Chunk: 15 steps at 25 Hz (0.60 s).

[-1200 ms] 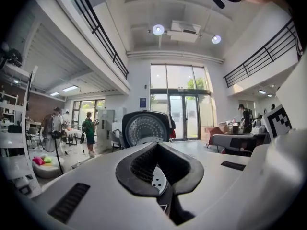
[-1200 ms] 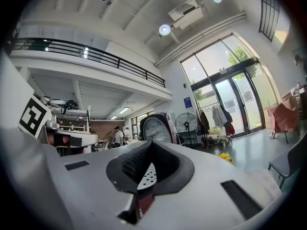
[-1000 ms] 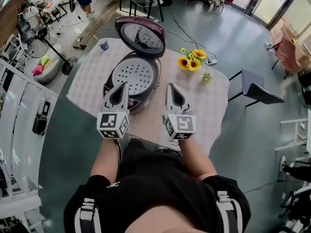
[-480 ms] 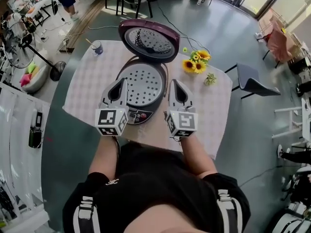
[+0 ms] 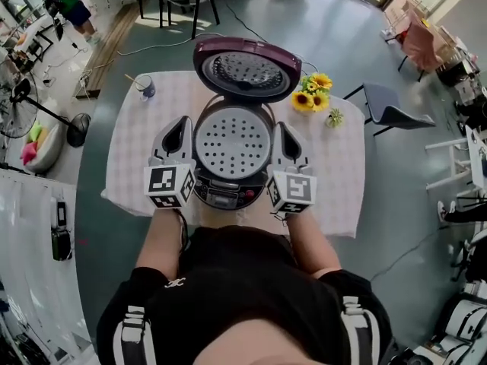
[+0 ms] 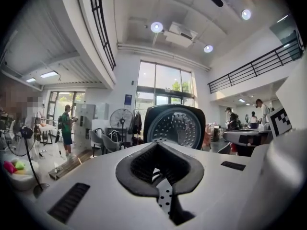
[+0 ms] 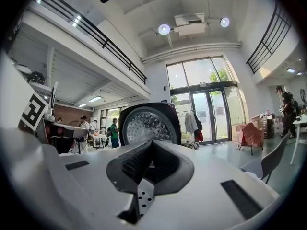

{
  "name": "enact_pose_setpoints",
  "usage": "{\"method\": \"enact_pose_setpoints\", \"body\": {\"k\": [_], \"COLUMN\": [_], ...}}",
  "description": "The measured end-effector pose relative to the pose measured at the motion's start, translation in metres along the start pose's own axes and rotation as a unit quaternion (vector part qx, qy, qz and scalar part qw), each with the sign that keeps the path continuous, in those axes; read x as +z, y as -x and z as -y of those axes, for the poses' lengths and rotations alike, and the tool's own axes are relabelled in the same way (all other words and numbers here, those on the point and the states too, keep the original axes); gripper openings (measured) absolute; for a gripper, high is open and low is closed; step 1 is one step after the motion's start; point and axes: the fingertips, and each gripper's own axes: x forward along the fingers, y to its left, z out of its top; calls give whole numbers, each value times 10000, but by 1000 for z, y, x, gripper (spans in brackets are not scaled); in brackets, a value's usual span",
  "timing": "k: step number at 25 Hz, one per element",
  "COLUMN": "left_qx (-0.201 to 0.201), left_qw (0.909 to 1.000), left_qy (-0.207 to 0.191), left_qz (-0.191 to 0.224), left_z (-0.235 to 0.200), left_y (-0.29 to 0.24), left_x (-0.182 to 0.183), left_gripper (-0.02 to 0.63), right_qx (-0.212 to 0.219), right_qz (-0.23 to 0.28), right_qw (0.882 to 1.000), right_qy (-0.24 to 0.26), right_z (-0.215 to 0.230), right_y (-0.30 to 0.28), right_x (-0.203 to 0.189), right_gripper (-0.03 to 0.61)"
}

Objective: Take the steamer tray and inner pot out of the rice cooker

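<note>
The rice cooker (image 5: 228, 192) stands on the table with its purple lid (image 5: 245, 68) swung up at the back. A white perforated steamer tray (image 5: 232, 141) lies in its mouth; the inner pot beneath is hidden. My left gripper (image 5: 184, 123) is shut and empty, level beside the cooker's left rim. My right gripper (image 5: 279, 127) is shut and empty beside the right rim. The left gripper view shows the lid (image 6: 175, 126) ahead and the dotted tray (image 6: 166, 198) through the jaw gap. In the right gripper view the lid (image 7: 146, 123) and tray (image 7: 144, 195) show likewise.
A checked cloth covers the table (image 5: 137, 147). Sunflowers (image 5: 312, 93) and a small plant (image 5: 332, 118) stand at the back right, a cup (image 5: 144, 87) at the back left. A chair (image 5: 388, 112) is beyond the table's right side, a fan (image 5: 46, 116) to the left.
Both grippers have moved forward from in front of the cooker and spread apart, so they now flank the steamer tray on either side. Jaws stayed shut.
</note>
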Motion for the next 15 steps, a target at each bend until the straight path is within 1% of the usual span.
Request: {"method": "enact_pose_setpoints", "body": {"k": [2,4,5,6,7,9,10,12,15], "left_qx": [-121,-415,-635,-851,-1018,-1156,-1156,-1140,-1150], "left_qw": [9999,9990,9979,9962,9945,9928,9926,9918,9884], "left_qy": [-88,-93,-15,99,191,173,82,-106,-218], "left_qz": [-60,-107,-115,-122,-149,-270,-353,-563,-967], "left_z": [-6,-5,-3,0,1,1,0,-2,-5], "left_y": [-4,-10,-15,-19,-22,-26,-27,-31,-36], "left_x": [-2,-6,-8,-10,-11,-15,-18,-25,-41], "left_gripper": [2,3,35,293,463,466,470,472,471], "right_qx": [-63,-34,59,177,256,253,230,186,170], "right_qz": [10,1,-22,-65,-129,-291,-380,-585,-1002], "right_qw": [10000,10000,10000,9997,9993,9988,9987,9980,9948], "right_qy": [45,21,-50,-152,-246,-290,-250,-128,28], "right_z": [-2,-6,-9,-12,-15,-14,-13,-11,-12], "right_y": [-4,-9,-12,-15,-19,-25,-27,-28,-31], "right_x": [-1,-2,-4,-6,-10,-17,-20,-26,-42], "right_gripper": [3,3,4,165,341,422,434,438,438]}}
